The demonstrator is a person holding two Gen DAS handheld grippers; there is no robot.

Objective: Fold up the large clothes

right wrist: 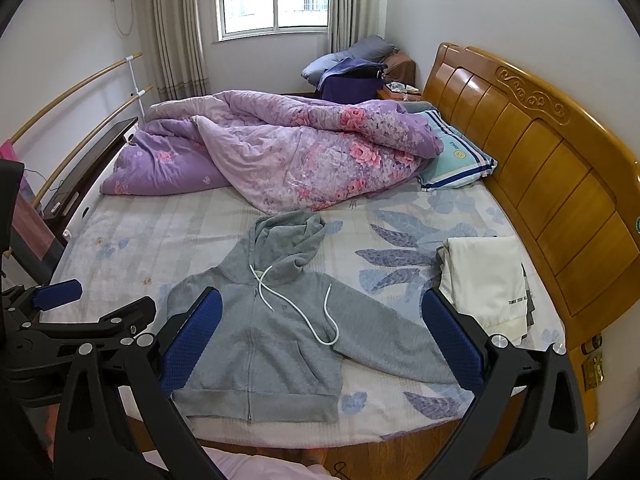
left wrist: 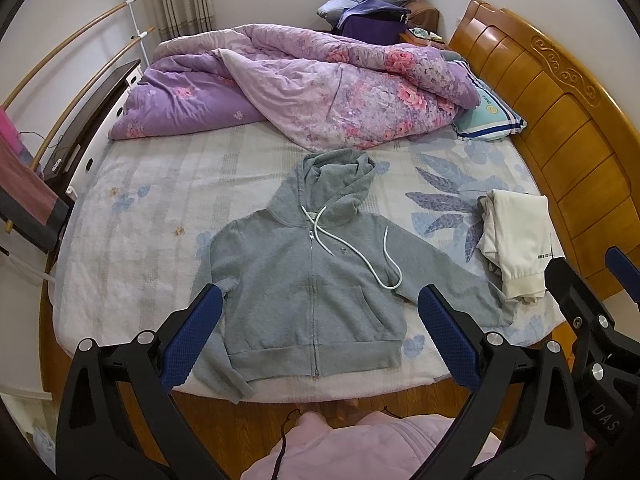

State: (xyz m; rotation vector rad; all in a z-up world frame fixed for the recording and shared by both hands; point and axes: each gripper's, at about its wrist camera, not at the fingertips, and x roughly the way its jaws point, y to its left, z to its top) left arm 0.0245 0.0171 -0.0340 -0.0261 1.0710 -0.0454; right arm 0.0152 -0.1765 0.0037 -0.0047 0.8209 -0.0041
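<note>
I hold my left hand-held gripper point(left wrist: 320, 328) above the near edge of the bed point(left wrist: 132, 216), its blue fingers point(left wrist: 192, 336) spread wide apart and gripping nothing. My right hand-held gripper point(right wrist: 320, 340) hangs just beside it, to its right, fingers point(right wrist: 452, 336) equally far apart and empty.

The grey hoodie point(left wrist: 312, 276) lies flat on the bed, front up and zipped, straight ahead of both grippers and not touching either. Its hem reaches the bed's near edge, and its hood points away from me toward the purple floral quilt point(left wrist: 320, 92) bunched along the far side. One sleeve stretches out to the hoodie's right, its cuff ending just beside the folded cream garment point(left wrist: 516, 236); the other sleeve lies down the hoodie's left side toward the bed's near edge. The white drawstring point(left wrist: 360, 256) trails loosely across the chest. Right of the hoodie, past the cream garment, stands the wooden headboard point(left wrist: 560, 120).
</note>
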